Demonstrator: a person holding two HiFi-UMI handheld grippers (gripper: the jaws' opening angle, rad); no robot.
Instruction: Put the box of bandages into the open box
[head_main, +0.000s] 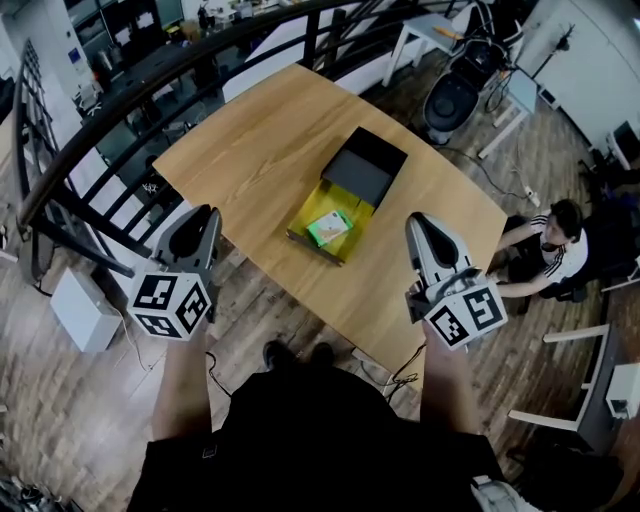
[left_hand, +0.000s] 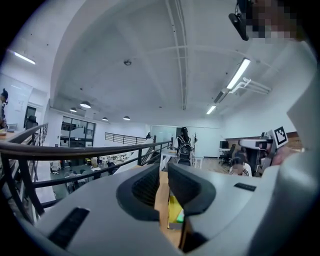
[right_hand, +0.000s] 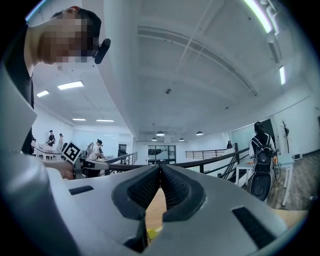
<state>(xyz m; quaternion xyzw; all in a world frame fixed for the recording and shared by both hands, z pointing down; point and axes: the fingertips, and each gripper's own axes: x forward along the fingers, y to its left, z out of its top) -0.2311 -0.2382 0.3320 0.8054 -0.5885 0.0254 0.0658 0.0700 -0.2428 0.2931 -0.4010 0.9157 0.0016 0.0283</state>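
Left gripper (head_main: 203, 216): jaws nearly together with a thin gap, nothing held. Right gripper (head_main: 420, 224): jaws closed tip to tip, empty. Both hang near the body, well apart from the wooden table (head_main: 260, 150). Bandage box (head_main: 329, 228), a small flat green-and-white carton, lies inside the open box (head_main: 312, 203), a shallow tray with a yellow lining. Matte black lid (head_main: 365, 165) sits at its far end. Judgement: placing looks done and no further grasp seems called for.

A black short-sleeved top (head_main: 320, 440) and dark shoes (head_main: 297, 353) are worn. The left hand-held gripper (head_main: 207, 213) and right hand-held gripper (head_main: 416, 222) are grey, each with a black-and-white marker cube (head_main: 170, 303).
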